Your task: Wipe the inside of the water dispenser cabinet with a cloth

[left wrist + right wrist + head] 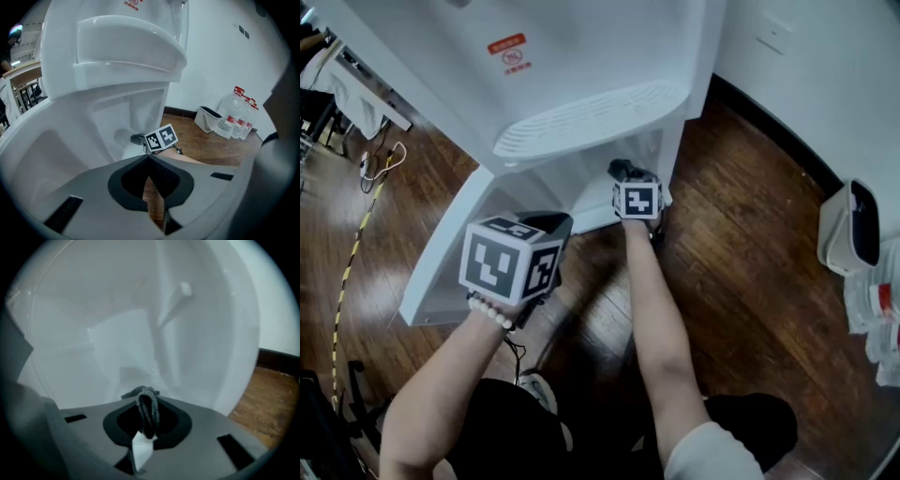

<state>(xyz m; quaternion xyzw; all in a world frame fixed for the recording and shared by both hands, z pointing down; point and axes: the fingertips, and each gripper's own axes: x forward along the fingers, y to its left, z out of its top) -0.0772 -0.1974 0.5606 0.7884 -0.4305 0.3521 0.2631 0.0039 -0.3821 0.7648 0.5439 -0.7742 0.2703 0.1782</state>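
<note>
The white water dispenser (581, 56) stands ahead with its lower cabinet (581, 183) open and the cabinet door (441, 253) swung out to the left. My right gripper (630, 180) reaches into the cabinet mouth, shut on a dark grey cloth (621, 169). In the right gripper view the cloth (146, 409) is bunched between the jaws of this gripper (145, 423), close to the white inner walls (126, 348). My left gripper (555, 225) hovers in front of the door, jaws together and holding nothing. From the left gripper (149, 161) I see the right gripper's marker cube (161, 138) and the cloth (137, 138).
A white bin (848, 225) and plastic water bottles (877, 309) stand by the wall on the right, over dark wooden floor (750, 281). Cables (370, 169) trail across the floor at the left. The drip tray (591, 117) overhangs the cabinet opening.
</note>
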